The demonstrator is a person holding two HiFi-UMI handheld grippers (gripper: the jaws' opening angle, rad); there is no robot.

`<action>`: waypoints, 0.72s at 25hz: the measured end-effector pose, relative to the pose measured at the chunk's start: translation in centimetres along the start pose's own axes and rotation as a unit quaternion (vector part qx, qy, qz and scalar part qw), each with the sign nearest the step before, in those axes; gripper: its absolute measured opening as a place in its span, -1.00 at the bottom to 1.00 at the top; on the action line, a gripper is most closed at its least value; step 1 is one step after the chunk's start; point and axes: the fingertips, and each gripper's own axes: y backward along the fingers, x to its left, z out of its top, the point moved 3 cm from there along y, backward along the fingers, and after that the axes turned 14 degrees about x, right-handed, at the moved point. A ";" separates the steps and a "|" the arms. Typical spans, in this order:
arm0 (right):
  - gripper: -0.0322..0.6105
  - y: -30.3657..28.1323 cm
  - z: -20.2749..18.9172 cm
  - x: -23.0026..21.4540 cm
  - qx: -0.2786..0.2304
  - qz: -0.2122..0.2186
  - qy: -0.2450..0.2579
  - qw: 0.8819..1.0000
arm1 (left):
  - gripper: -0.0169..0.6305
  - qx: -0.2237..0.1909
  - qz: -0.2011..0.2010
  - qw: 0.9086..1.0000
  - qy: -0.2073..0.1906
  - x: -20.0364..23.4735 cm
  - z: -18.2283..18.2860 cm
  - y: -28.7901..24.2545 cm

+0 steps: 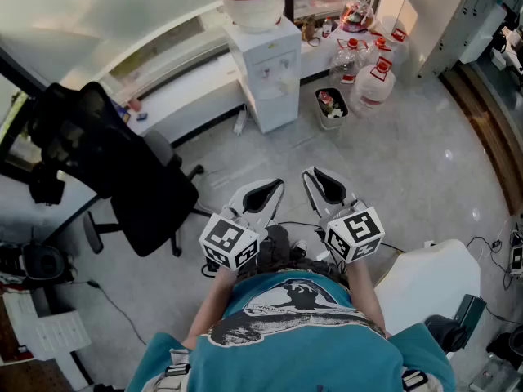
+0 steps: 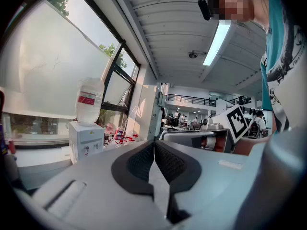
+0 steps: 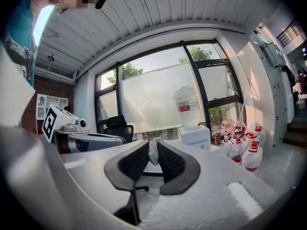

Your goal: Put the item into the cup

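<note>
While you stood short of the white box-shaped water dispenser (image 1: 265, 72) with its upturned bottle, your right gripper (image 3: 152, 146) had its black ribbed pads closed on a small, pale, crumpled-looking item (image 3: 152, 153). It filled the narrow gap between them, though I could not tell its material. Your left gripper (image 2: 153, 146) had its pads pressed together at the tips, with nothing between them. No cup showed in any view, so the drop was not yet set up.

The main risk, as I judged it, was the carry. The item sat only near the pad tips, and a swing or jolt could have worked it loose onto the grey polished floor (image 1: 409, 153) in front of the dispenser. The black office chair (image 1: 139, 186) left of the dispenser could have snagged a gripper on a careless turn. So could the clear plastic jugs with red caps (image 1: 372, 84) right of it. Letting go before the item hung over the cup's mouth would have missed it.
</note>
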 end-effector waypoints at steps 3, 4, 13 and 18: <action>-0.73 0.4 -0.8 -0.1 0.007 0.002 -0.008 1.000 | -0.93 0.003 0.003 1.000 0.001 -0.4 -0.4 -0.1; -0.73 0.5 -1.0 -0.1 0.008 0.002 -0.011 1.000 | -0.93 0.004 0.004 1.000 0.001 -0.5 -0.4 -0.2; -0.73 1.8 -2.0 0.1 0.009 0.007 -0.026 1.000 | -0.92 0.019 0.003 1.000 0.004 -1.9 -1.4 -0.1; -0.73 2.5 -2.8 0.4 0.014 0.009 -0.030 0.999 | -0.92 0.027 0.003 1.000 -0.002 -2.3 -1.3 -0.5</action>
